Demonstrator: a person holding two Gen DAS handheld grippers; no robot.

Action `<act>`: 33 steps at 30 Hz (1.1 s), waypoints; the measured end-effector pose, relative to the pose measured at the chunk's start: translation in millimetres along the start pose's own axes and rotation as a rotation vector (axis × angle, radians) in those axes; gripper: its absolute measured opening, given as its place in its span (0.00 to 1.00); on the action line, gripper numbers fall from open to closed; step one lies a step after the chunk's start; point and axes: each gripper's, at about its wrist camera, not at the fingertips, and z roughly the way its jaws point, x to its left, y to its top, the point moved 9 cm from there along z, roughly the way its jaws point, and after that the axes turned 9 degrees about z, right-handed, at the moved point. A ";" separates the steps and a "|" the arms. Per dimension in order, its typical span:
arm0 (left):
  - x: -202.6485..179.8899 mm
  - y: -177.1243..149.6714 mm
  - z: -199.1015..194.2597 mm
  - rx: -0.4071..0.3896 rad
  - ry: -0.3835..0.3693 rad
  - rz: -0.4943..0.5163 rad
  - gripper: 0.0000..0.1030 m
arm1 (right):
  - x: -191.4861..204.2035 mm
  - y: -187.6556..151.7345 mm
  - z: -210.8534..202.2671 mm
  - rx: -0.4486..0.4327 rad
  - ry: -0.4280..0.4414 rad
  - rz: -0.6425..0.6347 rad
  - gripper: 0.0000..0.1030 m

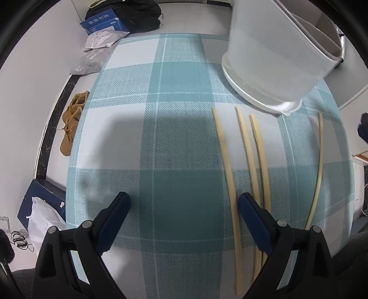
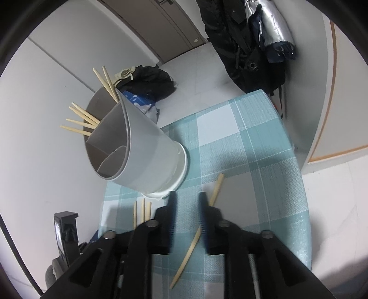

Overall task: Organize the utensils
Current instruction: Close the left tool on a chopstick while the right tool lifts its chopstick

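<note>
A grey utensil holder (image 2: 142, 151) with inner dividers stands on the checked tablecloth (image 2: 253, 161); several wooden chopsticks (image 2: 85, 122) stick out of its top. It also shows in the left wrist view (image 1: 271, 55) at the upper right. Three loose chopsticks (image 1: 246, 147) lie side by side on the cloth, and a fourth (image 1: 318, 170) lies apart to the right. My left gripper (image 1: 184, 202) is open and empty, its right finger over the three chopsticks. My right gripper (image 2: 186, 200) is open, low over the single chopstick (image 2: 195, 239), which lies between and under the fingers.
The table's left edge drops to the floor, where brown shoes (image 1: 71, 124), plastic bags (image 1: 96, 48), a blue box (image 1: 103, 23) and a black bag (image 1: 138, 16) lie. Dark coats and a folded umbrella (image 2: 269, 30) hang behind the table. A black phone stand (image 2: 65, 232) sits at the left.
</note>
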 end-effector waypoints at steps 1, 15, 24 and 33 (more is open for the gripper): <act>1.6 2.9 0.5 -0.004 0.003 -0.005 0.89 | -1.0 0.3 -0.2 -0.006 -0.008 -0.002 0.34; -10.4 47.3 5.8 -0.079 -0.006 0.023 0.18 | -44.0 3.9 8.9 0.025 -0.097 0.112 0.47; -3.5 52.0 -1.5 -0.108 -0.140 -0.054 0.01 | -53.0 8.8 45.3 0.094 -0.182 0.115 0.46; 10.7 55.8 -47.6 -0.248 -0.224 -0.144 0.01 | -25.3 5.8 67.2 0.069 -0.369 -0.073 0.34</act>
